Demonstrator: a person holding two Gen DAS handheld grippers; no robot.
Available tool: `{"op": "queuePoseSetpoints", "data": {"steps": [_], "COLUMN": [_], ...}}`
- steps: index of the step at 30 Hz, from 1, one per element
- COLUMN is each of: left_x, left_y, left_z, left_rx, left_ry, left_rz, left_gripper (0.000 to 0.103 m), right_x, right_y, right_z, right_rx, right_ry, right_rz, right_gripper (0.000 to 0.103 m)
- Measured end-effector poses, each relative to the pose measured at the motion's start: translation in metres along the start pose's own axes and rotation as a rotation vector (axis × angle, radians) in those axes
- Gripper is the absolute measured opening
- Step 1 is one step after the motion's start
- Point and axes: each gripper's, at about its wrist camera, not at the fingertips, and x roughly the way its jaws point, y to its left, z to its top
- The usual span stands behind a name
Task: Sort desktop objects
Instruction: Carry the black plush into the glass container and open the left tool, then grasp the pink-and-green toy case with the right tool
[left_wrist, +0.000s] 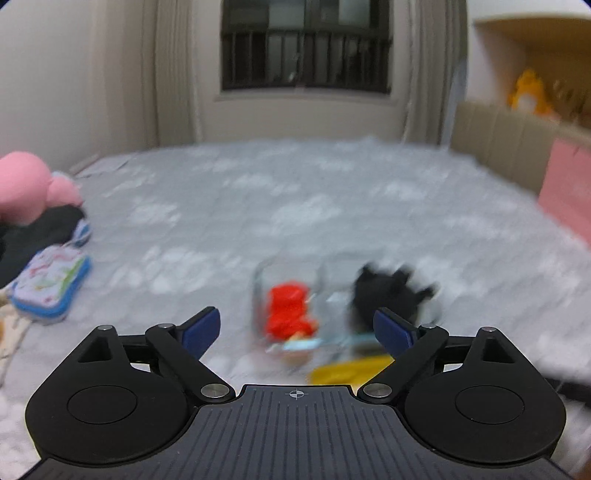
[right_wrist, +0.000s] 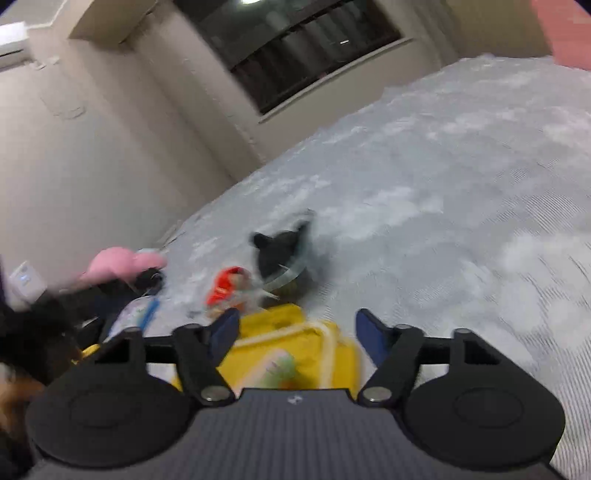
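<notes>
Both views are motion-blurred. On the grey patterned bed (left_wrist: 295, 206) stand two clear containers: one holds a red packet (left_wrist: 290, 310), the other a black clip-like object (left_wrist: 388, 291). A yellow pouch (left_wrist: 347, 369) lies in front of them. My left gripper (left_wrist: 297, 328) is open and empty, just short of the containers. In the right wrist view the red packet (right_wrist: 225, 286), the black object (right_wrist: 280, 251) and the yellow pouch (right_wrist: 295, 350) show again. My right gripper (right_wrist: 295, 332) is open and empty, its fingers either side of the yellow pouch, above it.
A pink plush (left_wrist: 29, 184), dark clothing (left_wrist: 37, 232) and a blue-edged printed pouch (left_wrist: 51, 284) lie at the bed's left edge. A beige headboard (left_wrist: 509, 147) and a pink cushion (left_wrist: 569, 192) stand at the right. A window (left_wrist: 306, 48) is behind the bed.
</notes>
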Motion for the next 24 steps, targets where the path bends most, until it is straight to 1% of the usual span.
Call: {"op": "queuePoseSetpoints", "data": {"steps": [1, 2, 3, 4, 5, 7, 9, 10, 11, 13, 15, 18, 20, 22, 23, 24], "left_x": [0.008, 0.017, 0.026, 0.037, 0.046, 0.057, 0.062, 0.065, 0.065, 0.058, 0.051, 0.051, 0.05, 0.05, 0.05, 0.051], "left_y": [0.003, 0.006, 0.008, 0.011, 0.013, 0.017, 0.021, 0.022, 0.024, 0.029, 0.036, 0.05, 0.058, 0.064, 0.066, 0.068], "left_z": [-0.001, -0.001, 0.0, 0.002, 0.003, 0.001, -0.007, -0.01, -0.01, -0.008, -0.008, -0.011, -0.013, -0.017, -0.018, -0.021], "left_rx": [-0.002, -0.005, -0.01, -0.019, -0.029, -0.052, -0.064, -0.067, -0.068, -0.073, -0.076, -0.096, -0.115, -0.119, -0.121, -0.124], "left_ry": [0.047, 0.092, 0.122, 0.145, 0.165, 0.163, 0.16, 0.169, 0.169, 0.111, 0.077, 0.091, 0.1, 0.105, 0.112, 0.122], "left_rz": [-0.006, -0.038, -0.087, -0.14, -0.176, -0.195, -0.232, -0.253, -0.261, -0.244, -0.22, -0.221, -0.209, -0.192, -0.19, -0.198], "left_gripper": [0.094, 0.094, 0.094, 0.094, 0.094, 0.094, 0.094, 0.094, 0.094, 0.095, 0.097, 0.097, 0.097, 0.098, 0.098, 0.099], "right_x": [0.003, 0.006, 0.01, 0.013, 0.017, 0.024, 0.03, 0.032, 0.035, 0.037, 0.036, 0.041, 0.05, 0.054, 0.056, 0.058], "right_y": [0.005, 0.01, 0.016, 0.02, 0.025, 0.034, 0.037, 0.038, 0.038, 0.038, 0.036, 0.033, 0.035, 0.038, 0.039, 0.04], "right_z": [0.009, 0.018, 0.027, 0.033, 0.037, 0.038, 0.032, 0.028, 0.022, 0.011, 0.004, -0.007, -0.013, -0.018, -0.02, -0.02], "right_rx": [-0.015, -0.037, -0.059, -0.083, -0.111, -0.138, -0.122, -0.114, -0.112, -0.092, -0.049, 0.009, -0.004, -0.021, -0.019, -0.016], "right_ry": [0.013, 0.025, 0.036, 0.036, 0.039, 0.084, 0.138, 0.162, 0.177, 0.199, 0.203, 0.24, 0.266, 0.272, 0.27, 0.271], "right_rz": [0.008, -0.002, -0.014, -0.038, -0.068, -0.097, -0.094, -0.096, -0.121, -0.169, -0.164, -0.126, -0.142, -0.139, -0.134, -0.132], "right_gripper": [0.054, 0.048, 0.042, 0.042, 0.042, 0.043, 0.051, 0.052, 0.052, 0.053, 0.053, 0.053, 0.053, 0.053, 0.049, 0.037]}}
